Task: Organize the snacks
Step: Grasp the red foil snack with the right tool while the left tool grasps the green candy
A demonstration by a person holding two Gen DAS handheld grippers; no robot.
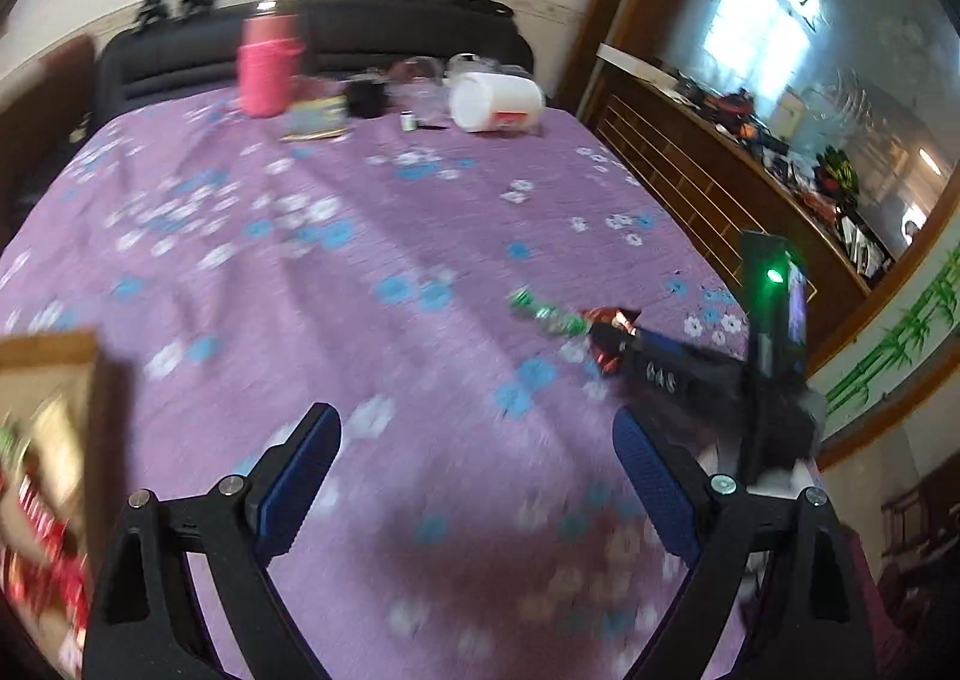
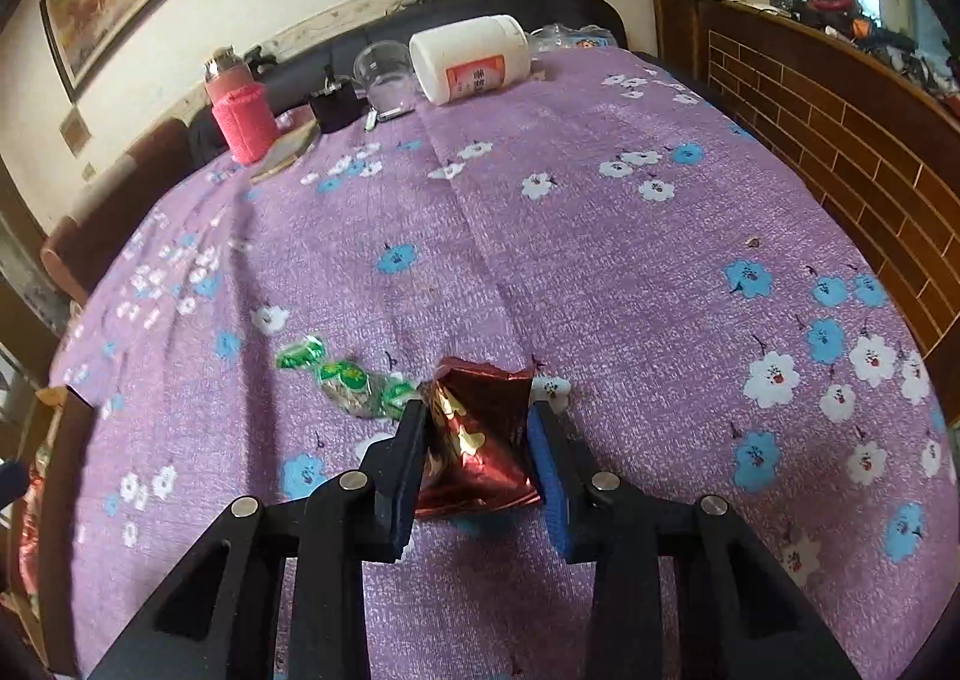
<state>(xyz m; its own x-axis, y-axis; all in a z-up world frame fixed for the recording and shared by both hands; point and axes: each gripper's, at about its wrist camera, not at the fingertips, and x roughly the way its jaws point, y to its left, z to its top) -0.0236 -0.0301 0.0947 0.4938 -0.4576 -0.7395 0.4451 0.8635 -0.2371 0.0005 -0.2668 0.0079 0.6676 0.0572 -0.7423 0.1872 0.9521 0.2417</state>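
Right claw point(image 2: 477, 422) pinching red snack packet point(image 2: 480, 440).

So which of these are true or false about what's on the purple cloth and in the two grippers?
1. The right gripper has a red packet between its fingers. True.
2. The left gripper holds a green packet. False: it is open and empty; the green packet lies on the cloth.
3. The white jar stands upright. False: it lies on its side.
4. A pink bottle stands at the far end. True.
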